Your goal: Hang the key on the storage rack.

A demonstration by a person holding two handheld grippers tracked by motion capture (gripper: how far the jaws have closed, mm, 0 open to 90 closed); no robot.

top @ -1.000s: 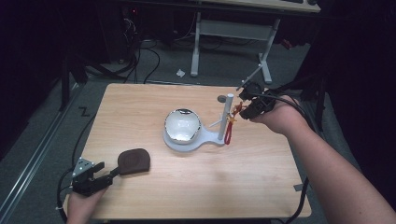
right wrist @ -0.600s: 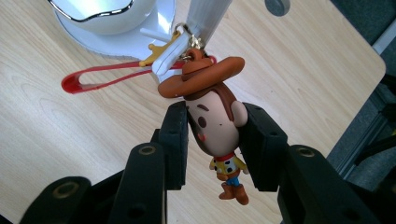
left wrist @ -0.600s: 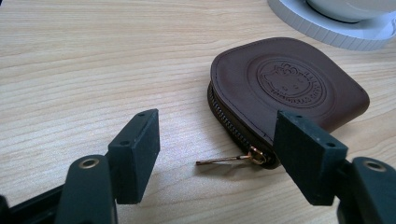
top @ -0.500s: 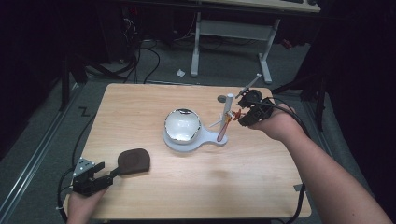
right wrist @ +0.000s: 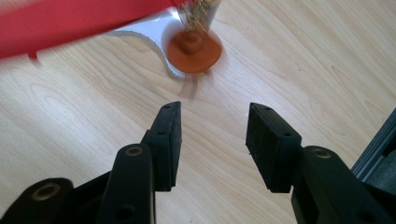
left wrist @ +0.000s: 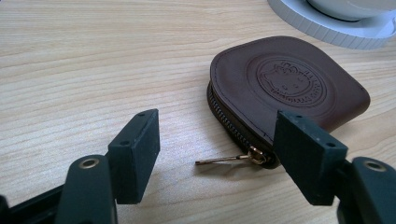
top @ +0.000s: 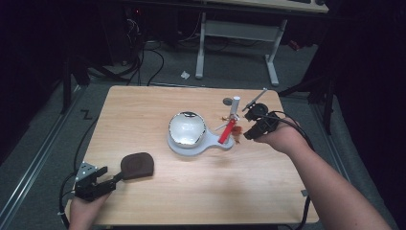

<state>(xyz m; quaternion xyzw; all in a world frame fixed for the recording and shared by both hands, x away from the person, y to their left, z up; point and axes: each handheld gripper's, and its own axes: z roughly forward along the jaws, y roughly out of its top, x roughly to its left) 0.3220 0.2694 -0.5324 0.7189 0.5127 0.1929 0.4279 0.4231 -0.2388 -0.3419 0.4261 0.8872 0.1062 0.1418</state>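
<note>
Right tongs (right wrist: pixel 212 140) stood spread over bare worktop (right wrist: pixel 84 140), jaws having just been opening, nothing between them; the red-handled tool (top: pixel 226 132) lay just beside, propped on the white base (top: pixel 201 143); a careless withdrawal risked knocking it off. Left tongs (left wrist: pixel 217 156) spread, straddling the zip pull (left wrist: pixel 229 158) of the brown pouch (left wrist: pixel 285 88); closing askew might push the pouch away.
</note>
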